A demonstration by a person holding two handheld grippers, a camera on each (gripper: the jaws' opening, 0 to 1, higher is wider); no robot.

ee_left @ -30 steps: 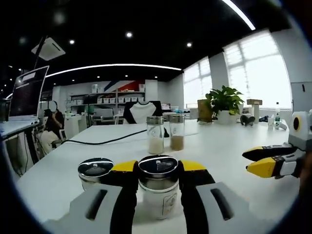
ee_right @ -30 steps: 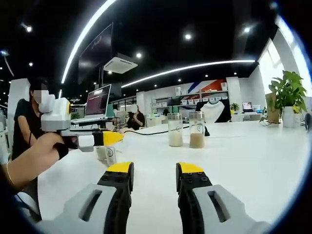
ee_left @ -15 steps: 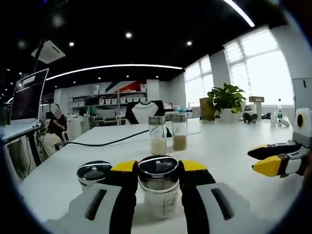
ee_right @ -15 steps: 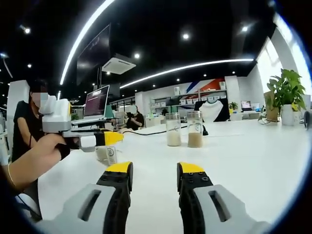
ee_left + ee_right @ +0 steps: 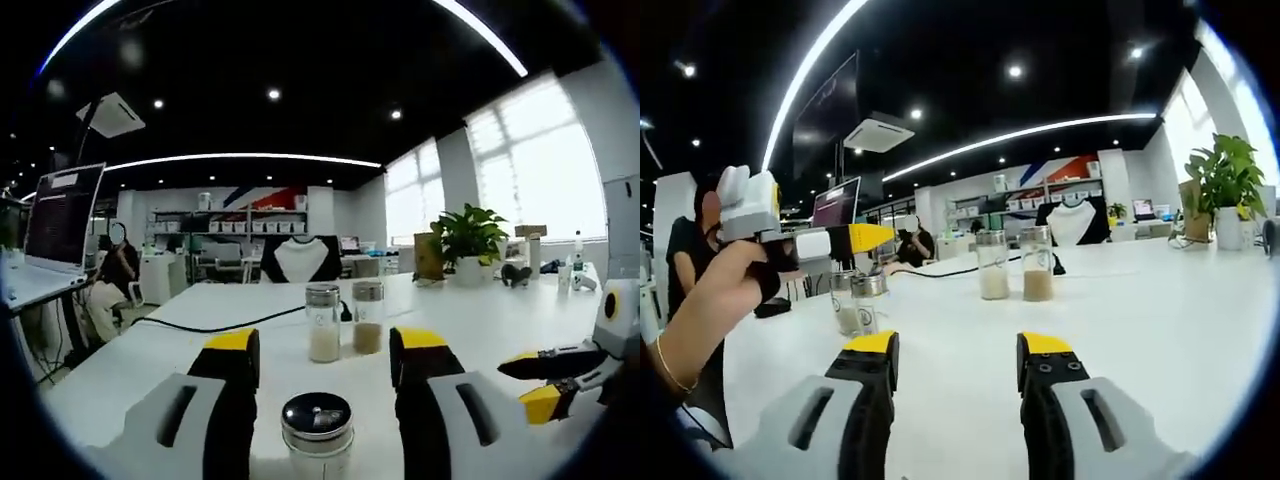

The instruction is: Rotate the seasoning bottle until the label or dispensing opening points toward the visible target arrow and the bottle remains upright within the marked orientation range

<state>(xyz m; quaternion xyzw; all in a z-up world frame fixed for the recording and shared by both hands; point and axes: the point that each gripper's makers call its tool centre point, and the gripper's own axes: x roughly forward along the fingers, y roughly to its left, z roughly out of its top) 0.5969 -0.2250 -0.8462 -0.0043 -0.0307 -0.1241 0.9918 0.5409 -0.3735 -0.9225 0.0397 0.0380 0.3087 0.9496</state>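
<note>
Left gripper (image 5: 323, 355) jaws wide apart, raised over seasoning bottle (image 5: 317, 432), no contact. Right gripper (image 5: 956, 347) jaws apart, holding nothing, bare table (image 5: 1160, 290) ahead.

White table (image 5: 480, 320), four seasoning bottles (image 5: 317, 430), black cable (image 5: 220, 323), potted plant (image 5: 468, 240)

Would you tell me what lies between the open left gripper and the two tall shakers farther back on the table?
In the left gripper view, bare white table separates the left gripper from the two tall shakers. The seasoning bottle stands nearer, low between the jaws.
</note>
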